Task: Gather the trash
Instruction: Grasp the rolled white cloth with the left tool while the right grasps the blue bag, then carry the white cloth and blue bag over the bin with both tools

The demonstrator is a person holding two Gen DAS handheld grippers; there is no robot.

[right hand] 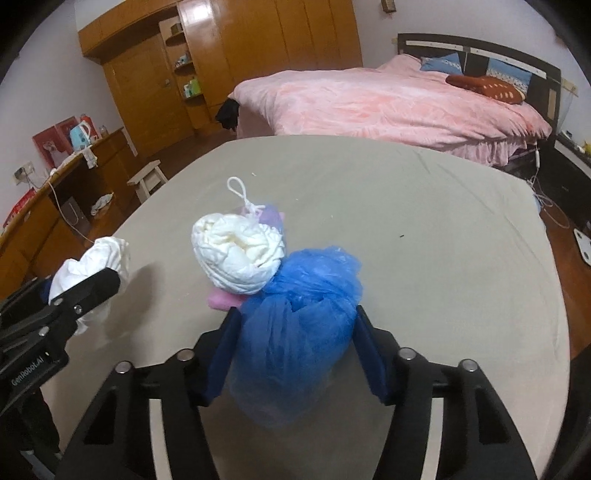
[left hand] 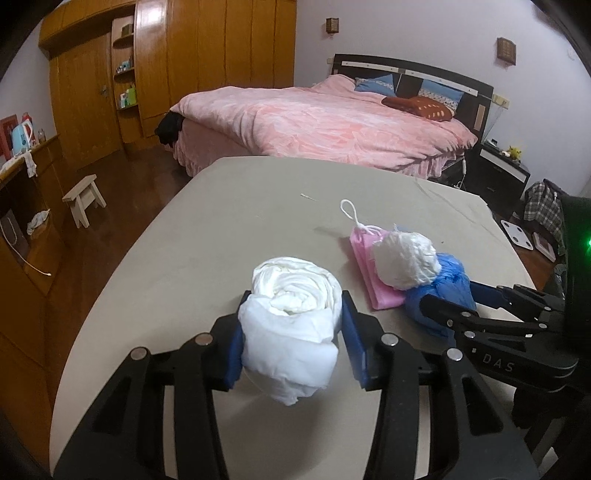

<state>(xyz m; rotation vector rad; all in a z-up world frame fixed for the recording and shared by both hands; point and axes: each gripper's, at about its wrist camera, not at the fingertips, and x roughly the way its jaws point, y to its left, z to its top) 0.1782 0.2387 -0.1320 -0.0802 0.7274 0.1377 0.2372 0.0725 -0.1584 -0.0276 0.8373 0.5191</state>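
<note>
The grey counter (right hand: 424, 258) is cut off at the lower edges. Four trash things are counted. One blue plastic bag (right hand: 299, 332) is pinched by the right hand-held gripper (right hand: 295, 336). One white bundle (left hand: 291, 325) is pinched by the left hand-held gripper (left hand: 291, 332). One white wad (right hand: 240, 254) half hides one pink pouch (left hand: 364, 254) on the counter.

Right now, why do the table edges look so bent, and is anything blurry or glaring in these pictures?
Left wrist view: the fisheye lens bows the table edge and darkens the corners; a green light flares at the right edge; the white bundle up close looks soft. Right wrist view: the same bending; glare on the wardrobe door; the blue bag is slightly blurred, with a soft shadow beside the other hand-held gripper.
</note>
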